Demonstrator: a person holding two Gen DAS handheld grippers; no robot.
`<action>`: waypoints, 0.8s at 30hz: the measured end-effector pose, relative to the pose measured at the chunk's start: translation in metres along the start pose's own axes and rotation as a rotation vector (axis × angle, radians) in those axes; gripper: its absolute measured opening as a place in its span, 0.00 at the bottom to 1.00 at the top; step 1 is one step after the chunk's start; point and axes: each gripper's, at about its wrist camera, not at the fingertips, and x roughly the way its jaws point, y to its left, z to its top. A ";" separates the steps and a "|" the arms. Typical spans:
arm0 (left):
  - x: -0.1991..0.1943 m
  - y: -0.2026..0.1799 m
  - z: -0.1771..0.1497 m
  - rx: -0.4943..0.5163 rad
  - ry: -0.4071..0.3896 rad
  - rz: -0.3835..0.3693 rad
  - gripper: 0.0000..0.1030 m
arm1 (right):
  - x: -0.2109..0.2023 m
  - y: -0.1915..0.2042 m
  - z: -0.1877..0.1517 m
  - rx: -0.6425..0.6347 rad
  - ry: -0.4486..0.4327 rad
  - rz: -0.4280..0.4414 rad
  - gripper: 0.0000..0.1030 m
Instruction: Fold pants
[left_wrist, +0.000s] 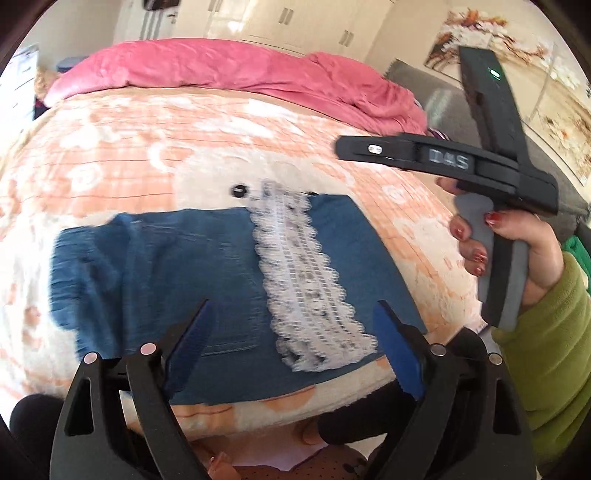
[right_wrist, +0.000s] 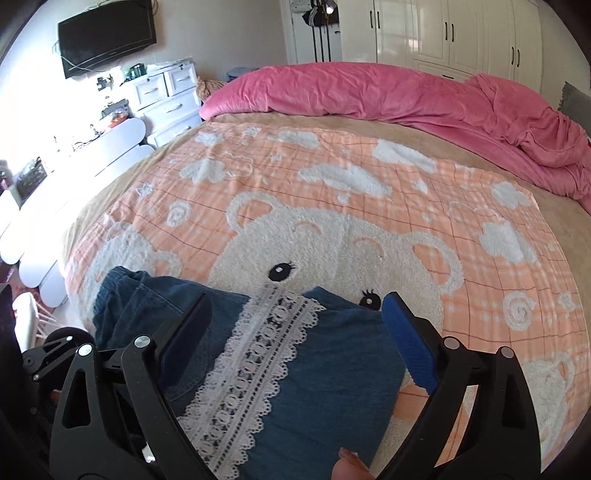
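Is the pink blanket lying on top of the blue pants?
No, the pink blanket is bunched at the bed's far edge, well apart from the blue pants near the camera.

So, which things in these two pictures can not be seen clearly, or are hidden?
- Pants, left wrist view: blurred; the near edge is behind the left gripper fingers, so the number of folds is unclear.
- Pants, right wrist view: the lower part is cut off by the picture edge and covered by the right gripper, whose jaws are open and empty.
- Lace strip: its near end leaves the frame.
- Pink duvet: what lies behind it is hidden.
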 end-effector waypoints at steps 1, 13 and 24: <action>-0.003 0.004 0.002 -0.018 -0.005 0.002 0.84 | -0.002 0.005 0.001 -0.010 -0.005 0.003 0.86; -0.045 0.086 -0.017 -0.256 -0.067 0.093 0.84 | 0.010 0.075 0.024 -0.135 0.012 0.081 0.88; -0.028 0.108 -0.038 -0.347 -0.023 0.067 0.84 | 0.063 0.145 0.030 -0.291 0.149 0.192 0.89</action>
